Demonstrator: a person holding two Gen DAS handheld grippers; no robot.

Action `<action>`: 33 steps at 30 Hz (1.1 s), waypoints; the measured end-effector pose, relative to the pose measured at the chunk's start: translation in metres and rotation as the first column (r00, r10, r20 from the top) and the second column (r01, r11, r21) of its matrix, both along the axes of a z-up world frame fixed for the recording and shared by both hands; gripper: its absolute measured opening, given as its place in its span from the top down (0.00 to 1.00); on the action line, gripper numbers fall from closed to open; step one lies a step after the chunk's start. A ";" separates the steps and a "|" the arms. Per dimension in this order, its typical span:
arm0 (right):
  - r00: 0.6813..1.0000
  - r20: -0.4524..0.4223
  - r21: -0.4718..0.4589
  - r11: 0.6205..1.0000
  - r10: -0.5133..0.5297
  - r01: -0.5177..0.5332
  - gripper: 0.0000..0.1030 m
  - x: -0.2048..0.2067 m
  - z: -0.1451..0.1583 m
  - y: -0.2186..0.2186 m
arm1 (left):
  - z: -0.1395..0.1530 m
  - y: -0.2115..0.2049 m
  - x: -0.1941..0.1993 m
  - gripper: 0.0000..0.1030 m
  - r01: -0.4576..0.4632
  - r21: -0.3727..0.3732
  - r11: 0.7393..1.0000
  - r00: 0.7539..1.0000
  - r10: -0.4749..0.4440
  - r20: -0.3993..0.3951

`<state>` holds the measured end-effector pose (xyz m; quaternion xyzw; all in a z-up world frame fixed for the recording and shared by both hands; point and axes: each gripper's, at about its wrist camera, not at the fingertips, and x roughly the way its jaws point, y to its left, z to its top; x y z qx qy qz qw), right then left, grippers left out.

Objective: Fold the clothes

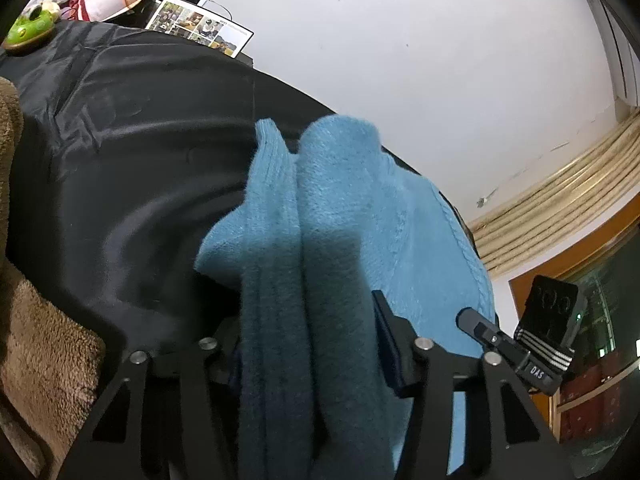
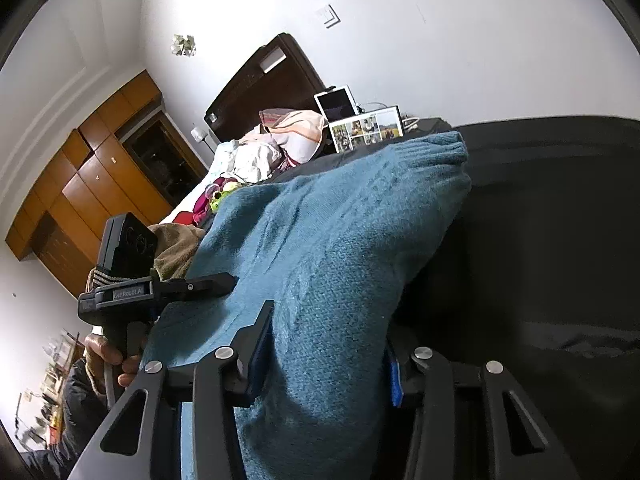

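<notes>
A blue knitted sweater (image 1: 352,216) lies bunched on a black cloth (image 1: 140,140). In the left wrist view a thick fold of it runs up between the jaws of my left gripper (image 1: 308,336), whose pads press on it. The left finger is hidden behind the fabric. In the right wrist view the sweater (image 2: 340,240) rises in a ridge from my right gripper (image 2: 326,356), which is shut on another thick fold. The left gripper (image 2: 208,282) also shows there, over the sweater's left side and held by a hand (image 2: 108,356). One of the right gripper's fingers (image 1: 474,322) shows at the sweater's right edge.
A brown fleecy blanket (image 1: 40,340) lies at the left of the black cloth. At the far end sit a green toy (image 1: 28,28), a photo sheet (image 1: 200,26), a tablet (image 2: 336,106) and a heap of bedding (image 2: 280,136). A wooden wardrobe (image 2: 100,168) stands by the wall.
</notes>
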<state>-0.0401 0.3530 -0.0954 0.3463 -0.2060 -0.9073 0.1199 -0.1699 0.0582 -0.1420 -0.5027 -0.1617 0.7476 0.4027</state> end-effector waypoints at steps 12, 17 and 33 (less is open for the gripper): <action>0.994 -0.073 0.125 0.988 -0.078 0.087 0.56 0.052 0.040 0.047 | 0.027 0.080 0.036 0.56 0.104 -0.033 0.994 0.993 -0.105 -0.047; 0.981 -0.097 0.145 0.973 -0.169 0.182 0.56 0.088 0.051 0.100 | 0.037 0.160 0.055 0.56 0.178 -0.061 0.982 0.982 -0.181 -0.052; 0.866 -0.129 0.248 0.830 -0.483 0.500 0.56 0.182 0.071 0.291 | 0.054 0.413 0.112 0.57 0.407 -0.072 0.910 0.908 -0.412 -0.071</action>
